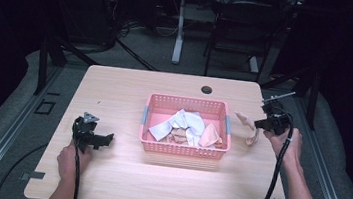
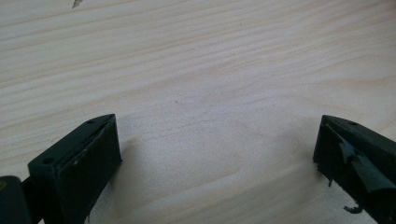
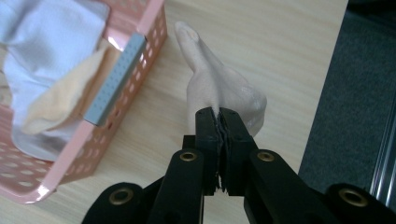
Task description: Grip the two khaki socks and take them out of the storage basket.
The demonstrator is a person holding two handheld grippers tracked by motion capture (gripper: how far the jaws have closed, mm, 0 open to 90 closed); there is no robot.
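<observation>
On the counter's [image 1: 119,183] left side, left claw [image 1: 102,140] resting low on the bare wood, released, jaws standing wide apart in the left gripper view with nothing but wood grain between them. At centre, pink basket [image 1: 182,150] with grey handles at both short ends, holding crumpled white cloth [image 1: 187,123] and peach-coloured cloth [image 1: 209,136] in a loose heap. Just right of the basket, apart from its wall, beige cloth [image 1: 247,125] draped down to the counter, one pointed end stretched toward the basket's grey handle [image 3: 114,77], the other end gathered up. Farther right, near the counter's right edge, right claw [image 1: 261,124] clenched on that beige cloth [image 3: 219,88]: in the right gripper view, jaws pressed together with a thin fold of fabric pinched between the pads [image 3: 208,135], the rest of the cloth bulging beyond the tips and tapering across the wood. Beyond the edge, grey floor [image 3: 364,93].
</observation>
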